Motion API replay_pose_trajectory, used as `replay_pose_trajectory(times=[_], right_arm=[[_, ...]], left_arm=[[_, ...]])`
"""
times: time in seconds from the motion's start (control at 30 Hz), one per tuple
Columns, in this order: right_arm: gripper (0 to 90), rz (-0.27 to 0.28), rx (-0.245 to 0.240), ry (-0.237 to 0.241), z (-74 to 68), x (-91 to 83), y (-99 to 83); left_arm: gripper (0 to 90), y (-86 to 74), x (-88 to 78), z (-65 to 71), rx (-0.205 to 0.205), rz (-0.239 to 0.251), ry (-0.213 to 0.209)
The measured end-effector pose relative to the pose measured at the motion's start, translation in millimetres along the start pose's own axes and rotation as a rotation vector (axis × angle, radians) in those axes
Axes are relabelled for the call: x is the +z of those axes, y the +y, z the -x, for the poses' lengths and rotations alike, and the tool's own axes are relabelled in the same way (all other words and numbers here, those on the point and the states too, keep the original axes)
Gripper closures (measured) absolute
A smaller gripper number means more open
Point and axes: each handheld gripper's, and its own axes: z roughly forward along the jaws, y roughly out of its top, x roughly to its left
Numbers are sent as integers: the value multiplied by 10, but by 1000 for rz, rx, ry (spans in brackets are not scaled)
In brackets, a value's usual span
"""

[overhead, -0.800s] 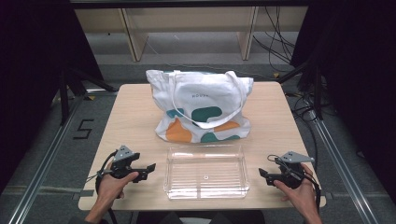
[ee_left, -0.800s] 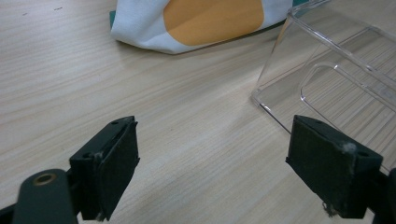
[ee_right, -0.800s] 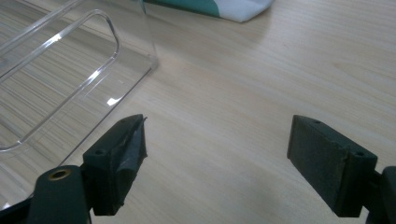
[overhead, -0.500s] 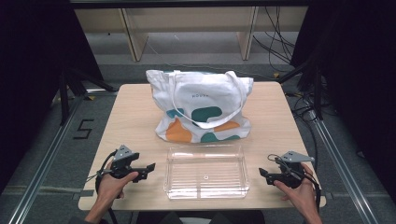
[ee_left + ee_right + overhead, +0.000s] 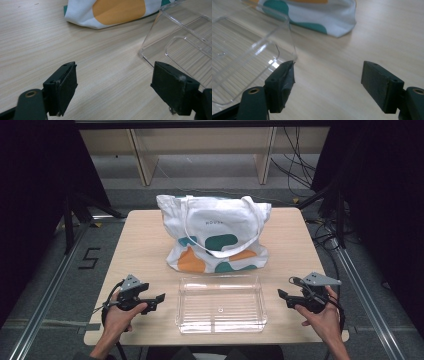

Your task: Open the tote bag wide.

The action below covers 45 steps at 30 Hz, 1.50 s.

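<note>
Colours on my table

My bag (image 5: 215, 232) is white with orange and teal blobs and small grey letters. The box (image 5: 220, 304) is clear plastic. The table (image 5: 145, 245) is pale wood with fine grain. My two claws, left (image 5: 159, 298) and right (image 5: 281, 294), are black.

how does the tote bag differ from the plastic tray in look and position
The tote bag is soft white cloth with orange and teal patches; the plastic tray is rigid and clear. The bag lies farther back on the table; the tray sits nearer the person, between both tools. Neither is gripped.
</note>
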Motion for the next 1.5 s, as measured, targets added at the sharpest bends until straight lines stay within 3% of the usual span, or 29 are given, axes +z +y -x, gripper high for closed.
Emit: replay_pose_trajectory(times=[0.07,0.13,0.17,0.23,0.33,0.37,0.43,0.47,0.5,0.53,0.7,0.93,0.97,1.07,1.17,1.23,1.27,1.37,1.47,1.5], right_arm=[[303,3,-8,9,0,-16,76],[311,24,-16,4,-30,-50,299],[316,38,-44,9,-9,-56,366],[320,57,-31,24,-40,-89,549],[326,60,-40,34,-47,-96,668],[329,61,-79,31,-32,-85,745],[331,57,-75,20,-51,-88,850],[335,71,-92,25,-31,-79,910],[340,79,-77,25,-42,-81,961],[342,96,-80,41,-28,-77,1081],[342,86,-103,57,-11,-31,1342],[341,121,-125,40,-11,35,1711],[341,104,-132,46,-13,48,1847],[341,92,-163,36,-10,91,1995],[341,102,-164,18,7,168,2121],[341,83,-168,20,-2,202,2187],[342,79,-193,11,-5,222,2221],[355,74,-192,9,-33,253,2280],[420,77,-202,3,-51,308,2411],[435,80,-198,13,-50,326,2440]], left_arm=[[195,-1,0,-2,-1,-6,-2],[194,5,-2,-2,-1,1,-7],[194,9,-8,3,-1,-2,-2],[193,11,-9,0,-1,0,-3],[190,14,-14,-8,10,-3,-4],[189,14,-14,-7,10,-3,-5],[186,14,-10,-2,2,-3,-7],[186,17,-9,-8,15,1,-9],[186,18,-9,-9,19,0,-9],[186,12,-4,0,3,0,-8],[192,13,-2,1,2,-7,-16],[196,22,-7,-10,25,-10,-17],[196,22,-7,-13,27,-9,-13],[196,22,-7,-17,26,-7,-13],[196,23,-4,-12,25,-9,-16],[196,26,-20,-31,55,-33,-13],[196,25,-10,-25,48,-23,-11],[197,21,-3,-23,34,-26,-6],[197,19,1,-7,20,-15,-17],[197,24,-2,-15,37,-14,-16]])
